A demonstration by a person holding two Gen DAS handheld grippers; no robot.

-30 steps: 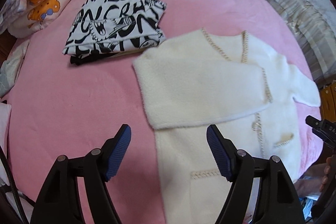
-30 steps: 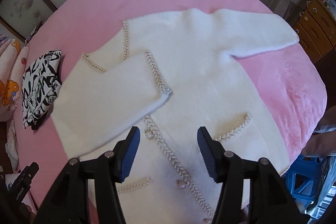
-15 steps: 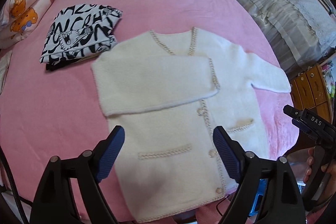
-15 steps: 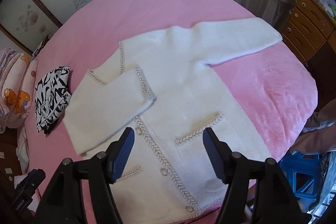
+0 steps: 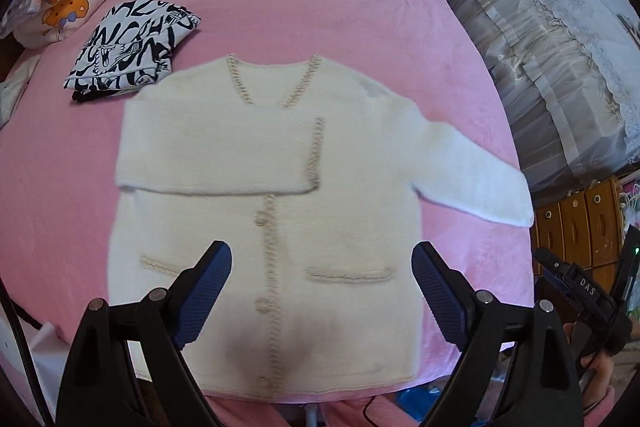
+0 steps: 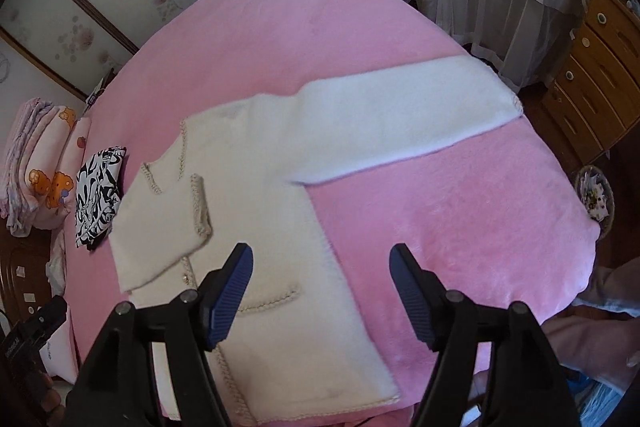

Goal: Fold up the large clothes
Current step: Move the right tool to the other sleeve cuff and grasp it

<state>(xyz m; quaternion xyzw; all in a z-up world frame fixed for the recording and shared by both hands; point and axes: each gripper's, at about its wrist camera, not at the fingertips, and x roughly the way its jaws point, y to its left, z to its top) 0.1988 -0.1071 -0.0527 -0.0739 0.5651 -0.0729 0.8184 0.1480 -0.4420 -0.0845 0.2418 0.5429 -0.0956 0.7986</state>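
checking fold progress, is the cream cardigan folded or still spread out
Partly folded: the cream cardigan has one sleeve across its chest, the other sleeve outstretched.

Each black plastic two-finger gripper, the left one (image 5: pixel 322 291) and the right one (image 6: pixel 322 293), has 2 angular black arms, each fixed with 2 round silver screws. Every arm ends in a dark blue ribbed rubber pad (image 5: pixel 204 297), finely textured. A thin black cable (image 5: pixel 20 339) curves along the left gripper's side. In the left wrist view the right gripper's black body carries white "DAS" lettering (image 5: pixel 587 287) and a small green light (image 5: pixel 636 249). A pink garment (image 6: pixel 592 347) covers the person below the right gripper.
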